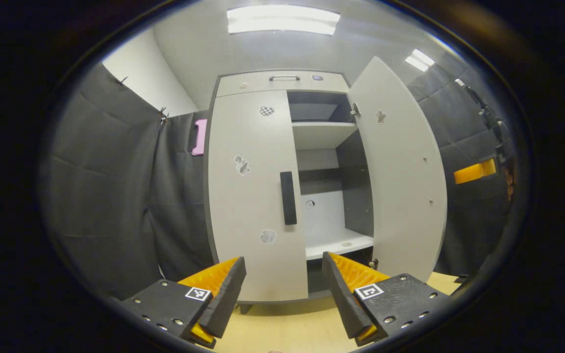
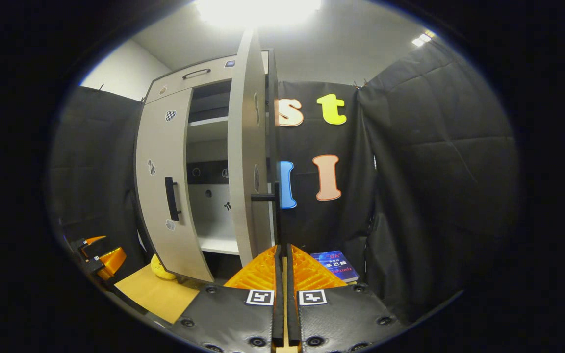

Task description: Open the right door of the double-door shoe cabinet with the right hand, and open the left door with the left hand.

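The pale double-door shoe cabinet (image 1: 243, 83) stands straight ahead in the left gripper view. Its left door (image 1: 250, 196) is closed, with a black vertical handle (image 1: 288, 197) at its inner edge. The right door (image 1: 402, 171) is swung wide open, baring the shelves (image 1: 321, 130). My left gripper (image 1: 282, 259) is open and held short of the left door, below its handle. In the right gripper view the right door (image 2: 244, 147) is edge-on, its handle (image 2: 264, 197) above my right gripper (image 2: 282, 249), which is shut on nothing. The left door (image 2: 162, 181) is closed there too.
Black cloth walls close in on both sides. A blue book (image 2: 334, 264) lies on the floor by the right gripper, and a yellow toy (image 2: 161, 268) sits at the cabinet's foot. The left gripper (image 2: 102, 259) shows low on the left, the right gripper (image 1: 476, 171) far right.
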A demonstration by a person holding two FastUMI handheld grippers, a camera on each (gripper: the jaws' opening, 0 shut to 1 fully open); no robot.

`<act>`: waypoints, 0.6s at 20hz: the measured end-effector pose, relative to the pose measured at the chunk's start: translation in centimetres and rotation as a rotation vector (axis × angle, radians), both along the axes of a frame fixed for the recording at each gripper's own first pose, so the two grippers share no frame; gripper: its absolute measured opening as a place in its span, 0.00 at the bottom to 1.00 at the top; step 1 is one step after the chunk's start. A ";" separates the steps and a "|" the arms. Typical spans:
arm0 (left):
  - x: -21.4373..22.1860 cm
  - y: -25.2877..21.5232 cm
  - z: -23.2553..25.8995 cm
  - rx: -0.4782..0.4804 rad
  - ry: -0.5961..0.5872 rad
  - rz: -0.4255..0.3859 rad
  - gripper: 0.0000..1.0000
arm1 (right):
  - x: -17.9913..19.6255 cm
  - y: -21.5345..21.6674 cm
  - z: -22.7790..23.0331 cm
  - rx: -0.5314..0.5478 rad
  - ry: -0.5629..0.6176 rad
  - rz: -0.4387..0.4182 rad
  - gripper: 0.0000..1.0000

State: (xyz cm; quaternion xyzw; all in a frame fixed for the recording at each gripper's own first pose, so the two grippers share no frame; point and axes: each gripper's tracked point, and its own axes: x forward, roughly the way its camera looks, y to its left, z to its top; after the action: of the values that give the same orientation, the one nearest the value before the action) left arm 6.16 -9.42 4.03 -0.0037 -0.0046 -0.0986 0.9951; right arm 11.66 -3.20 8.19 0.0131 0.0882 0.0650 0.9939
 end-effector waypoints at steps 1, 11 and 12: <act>0.6 -0.1 0.4 0.011 -0.008 0.000 0.90 | -0.7 -0.3 0.2 -0.014 -0.010 -0.011 0.09; 5.1 -3.5 2.8 0.012 -0.044 -0.048 0.90 | -4.6 0.1 -1.1 0.054 -0.071 -0.014 1.00; 5.5 -3.6 3.0 0.001 -0.048 -0.048 0.90 | -5.0 -0.4 -1.4 0.055 -0.079 -0.029 1.00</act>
State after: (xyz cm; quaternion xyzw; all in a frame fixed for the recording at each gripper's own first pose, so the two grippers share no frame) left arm 11.71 -13.02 7.04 -0.0008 -0.0283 -0.1226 0.9920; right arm 6.64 -3.57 6.74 0.0393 0.0466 0.0533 0.9967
